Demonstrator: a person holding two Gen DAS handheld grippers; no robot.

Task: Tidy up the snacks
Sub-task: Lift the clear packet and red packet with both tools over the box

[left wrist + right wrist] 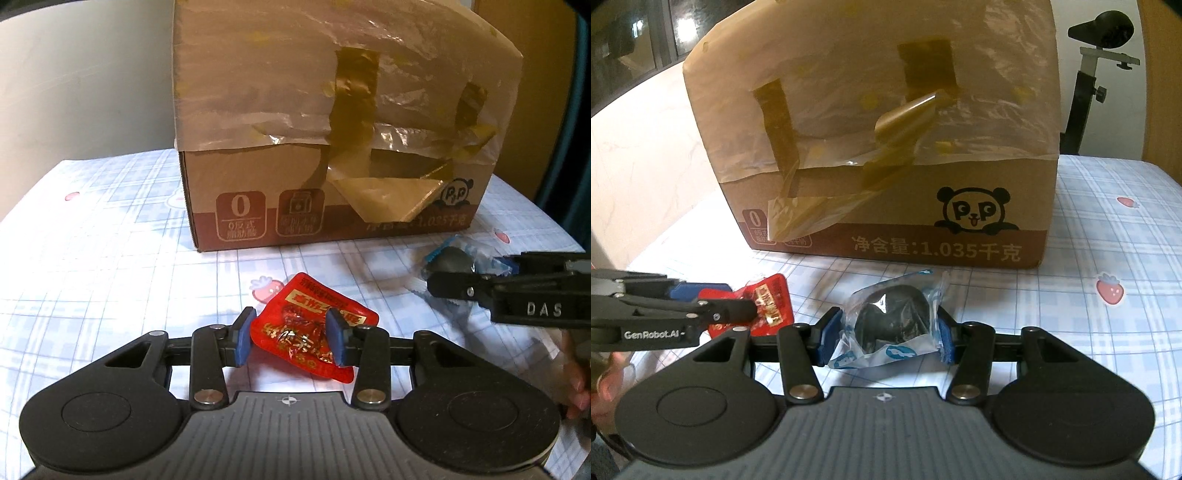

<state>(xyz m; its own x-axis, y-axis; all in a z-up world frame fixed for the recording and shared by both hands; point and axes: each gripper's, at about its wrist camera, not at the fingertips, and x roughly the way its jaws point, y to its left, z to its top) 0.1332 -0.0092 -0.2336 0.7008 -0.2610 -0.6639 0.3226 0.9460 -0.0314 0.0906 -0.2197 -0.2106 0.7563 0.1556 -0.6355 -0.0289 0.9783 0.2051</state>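
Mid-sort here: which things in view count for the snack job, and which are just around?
Job:
red snack packet, in left gripper
clear packet with dark snack, in right gripper
cardboard box

Just around:
checked tablecloth
black stand

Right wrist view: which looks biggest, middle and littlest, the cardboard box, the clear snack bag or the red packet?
1. cardboard box
2. clear snack bag, though nearest the camera
3. red packet, partly hidden
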